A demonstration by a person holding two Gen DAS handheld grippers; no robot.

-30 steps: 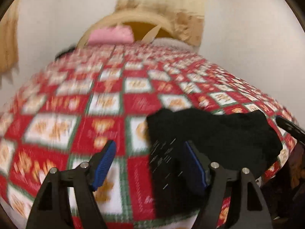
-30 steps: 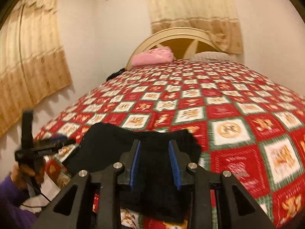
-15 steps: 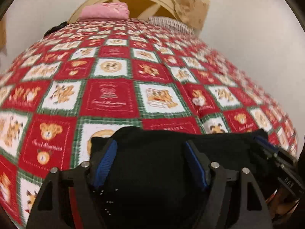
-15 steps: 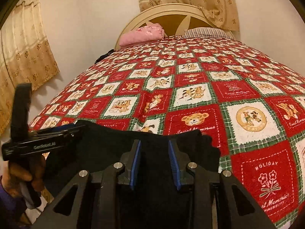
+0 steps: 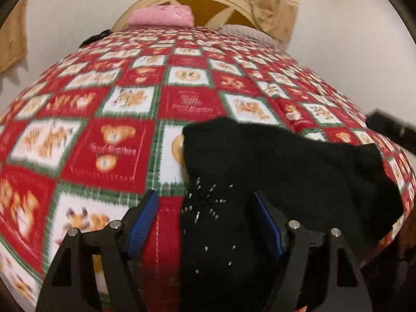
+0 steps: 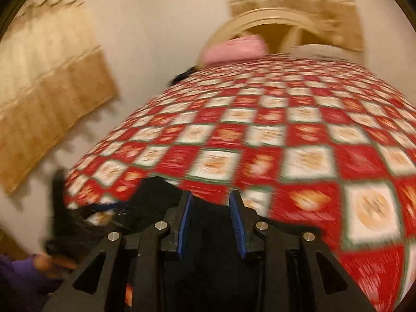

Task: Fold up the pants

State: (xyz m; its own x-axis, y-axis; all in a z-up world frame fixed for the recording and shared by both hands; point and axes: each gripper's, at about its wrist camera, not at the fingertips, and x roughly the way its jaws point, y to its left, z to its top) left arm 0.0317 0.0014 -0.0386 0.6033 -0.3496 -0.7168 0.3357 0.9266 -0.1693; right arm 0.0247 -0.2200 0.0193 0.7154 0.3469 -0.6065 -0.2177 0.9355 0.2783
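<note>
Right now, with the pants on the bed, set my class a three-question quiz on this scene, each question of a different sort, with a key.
1. True or false: the left gripper is clamped shut on the pink pillow.
2. Multiple choice: the black pants lie where on the patchwork quilt? A) against the headboard B) near the foot edge, close to the grippers C) on the floor
3. Fill in: the pads on the gripper fingers are coloured ____.

Key
1. False; its jaws stand wide open, partly over the pants.
2. B
3. Blue

In the right wrist view the right gripper is blurred, and its grip cannot be judged.
</note>
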